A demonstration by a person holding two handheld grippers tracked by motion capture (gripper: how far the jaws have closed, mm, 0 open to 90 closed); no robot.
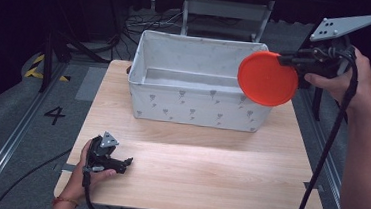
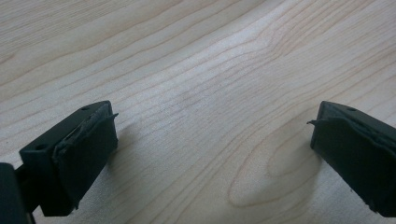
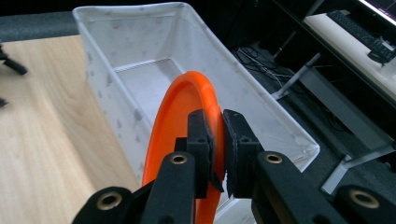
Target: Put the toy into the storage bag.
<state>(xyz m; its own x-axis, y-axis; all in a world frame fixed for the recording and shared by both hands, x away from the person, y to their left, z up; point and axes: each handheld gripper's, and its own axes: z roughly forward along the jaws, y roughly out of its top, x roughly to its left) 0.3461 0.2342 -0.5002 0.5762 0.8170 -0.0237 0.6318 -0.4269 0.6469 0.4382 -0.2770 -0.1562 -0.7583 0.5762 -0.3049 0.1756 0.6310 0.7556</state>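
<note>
An orange plate hangs on edge in the air over the right end of the white fabric box. My right gripper is shut on its rim, held up at the right by a hand. In the right gripper view the two black jaws pinch the orange plate by its rim, with the box open below and beyond. My left gripper lies low on the wooden table near its front left corner. Its fingers stand wide apart over bare wood, so it is open.
The box is empty inside and stands at the back middle of the table. Dark floor, cables and metal frame legs lie behind the table. A rail runs along the floor at the left.
</note>
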